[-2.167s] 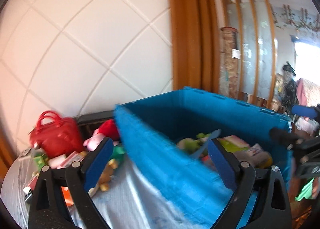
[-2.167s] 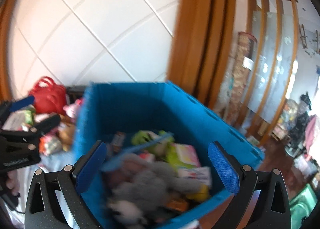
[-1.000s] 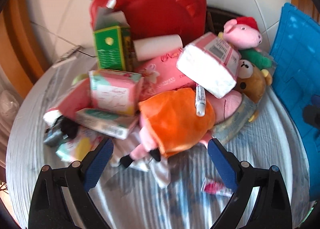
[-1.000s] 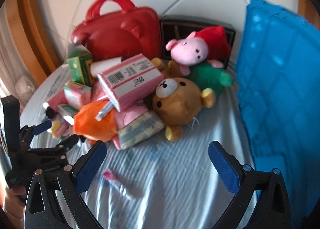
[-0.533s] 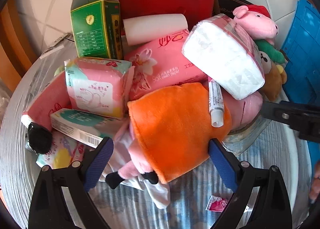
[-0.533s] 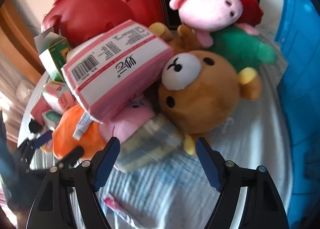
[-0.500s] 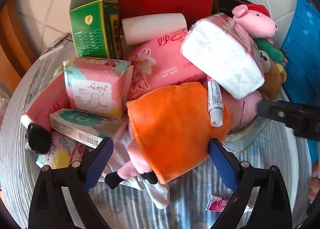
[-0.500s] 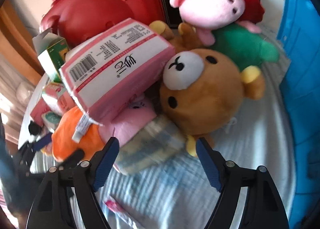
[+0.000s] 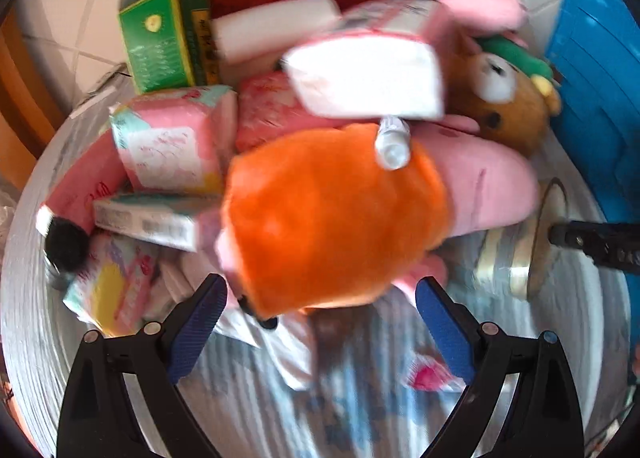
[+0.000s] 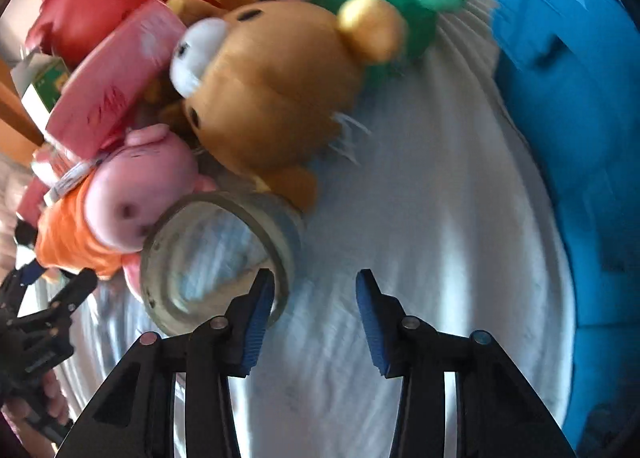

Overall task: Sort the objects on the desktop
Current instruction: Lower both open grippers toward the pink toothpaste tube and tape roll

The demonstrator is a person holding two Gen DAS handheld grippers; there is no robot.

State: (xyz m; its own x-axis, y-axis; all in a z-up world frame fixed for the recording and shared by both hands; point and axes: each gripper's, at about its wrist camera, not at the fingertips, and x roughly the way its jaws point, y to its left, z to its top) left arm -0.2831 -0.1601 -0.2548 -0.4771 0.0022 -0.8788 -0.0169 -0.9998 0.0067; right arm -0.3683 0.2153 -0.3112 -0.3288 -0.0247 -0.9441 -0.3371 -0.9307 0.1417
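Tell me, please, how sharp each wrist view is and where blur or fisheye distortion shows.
Left wrist view: motion blur smears the orange plush and white tissue pack; the gripper fingers stay crisp. Right wrist view: the brown bear and tape roll are soft, and the blue crate bows with the lens.

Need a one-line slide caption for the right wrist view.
Right gripper, jaws just closing and empty, beside a tape roll at the edge of a plush pile, blue crate at right.
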